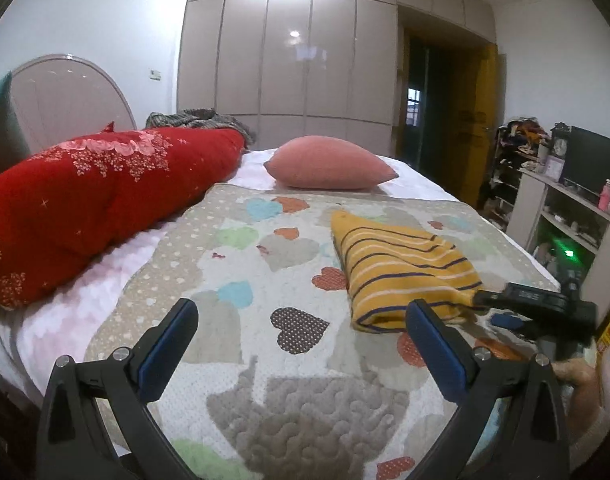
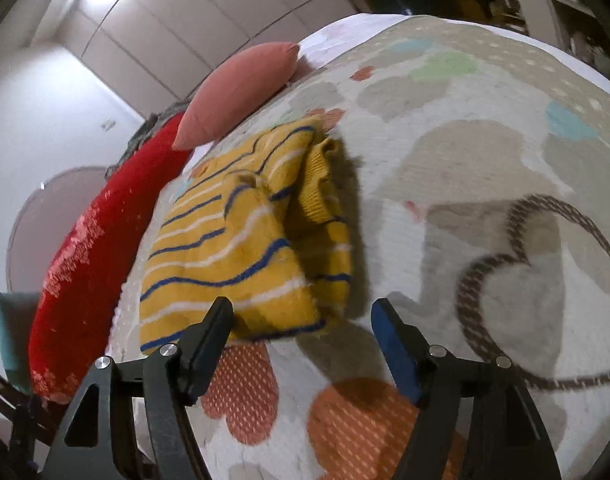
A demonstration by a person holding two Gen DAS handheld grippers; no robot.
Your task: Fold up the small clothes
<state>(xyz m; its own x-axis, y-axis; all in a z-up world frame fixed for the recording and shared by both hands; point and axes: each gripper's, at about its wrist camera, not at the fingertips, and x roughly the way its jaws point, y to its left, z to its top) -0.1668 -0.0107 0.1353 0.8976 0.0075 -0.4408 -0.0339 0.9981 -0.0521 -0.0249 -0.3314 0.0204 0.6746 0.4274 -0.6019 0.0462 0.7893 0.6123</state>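
No writing is legible; the folded yellow striped sweater (image 2: 241, 240) lies on the heart-patterned quilt (image 1: 241, 264), just ahead of the right claw (image 2: 301, 320), gaping and empty; the left claw (image 1: 303, 320) is spread wide, the sweater ahead to its right.

A bed with a heart-patterned quilted cover (image 1: 233, 264) occupies the room. A long red floral bolster (image 1: 97, 196) and a pink cushion (image 1: 329, 164) lie near its rounded glossy headboard (image 1: 65, 96). Floor-to-ceiling glossy beige wardrobe doors (image 1: 289, 60) reflect ceiling lights. White walls (image 1: 105, 20) flank them. An open white shelf unit (image 1: 565, 216) stands beside a dark doorway (image 1: 425, 88).
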